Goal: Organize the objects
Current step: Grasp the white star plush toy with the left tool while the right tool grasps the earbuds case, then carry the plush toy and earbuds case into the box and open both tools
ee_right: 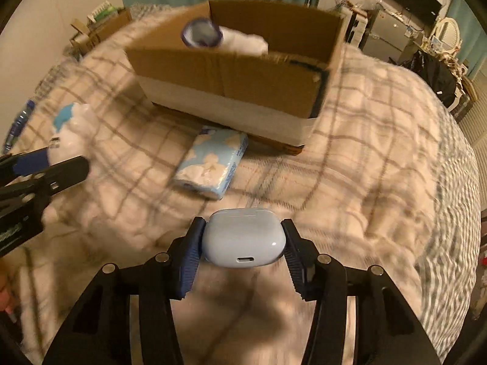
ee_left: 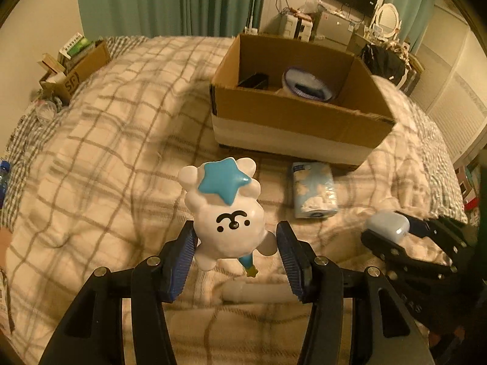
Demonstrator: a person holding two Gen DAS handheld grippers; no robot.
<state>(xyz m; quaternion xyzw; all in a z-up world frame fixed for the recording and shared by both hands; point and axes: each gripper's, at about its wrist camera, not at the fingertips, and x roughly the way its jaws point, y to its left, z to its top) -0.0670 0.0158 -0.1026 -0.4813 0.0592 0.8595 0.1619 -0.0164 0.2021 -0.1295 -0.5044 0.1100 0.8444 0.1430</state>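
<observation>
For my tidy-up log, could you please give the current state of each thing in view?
Left gripper: shut on bear figurine, held off the bed.
Right gripper: shut on earbud case, lid closed.
Cardboard box: open, partly filled.
Tissue pack: lying flat on blanket.

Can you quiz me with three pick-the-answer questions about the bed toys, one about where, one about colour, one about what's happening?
1. Where is the tissue pack?
A. inside the cardboard box
B. on the blanket in front of the cardboard box
C. in a tool

2. What colour is the star on the white toy figure?
A. red
B. green
C. blue

3. What is the right tool doing?
A. gripping the earbud case
B. hanging empty
C. pinching the blanket

Answers: B, it lies on the blanket; C, star looks blue; A, both fingers press the case.
</observation>
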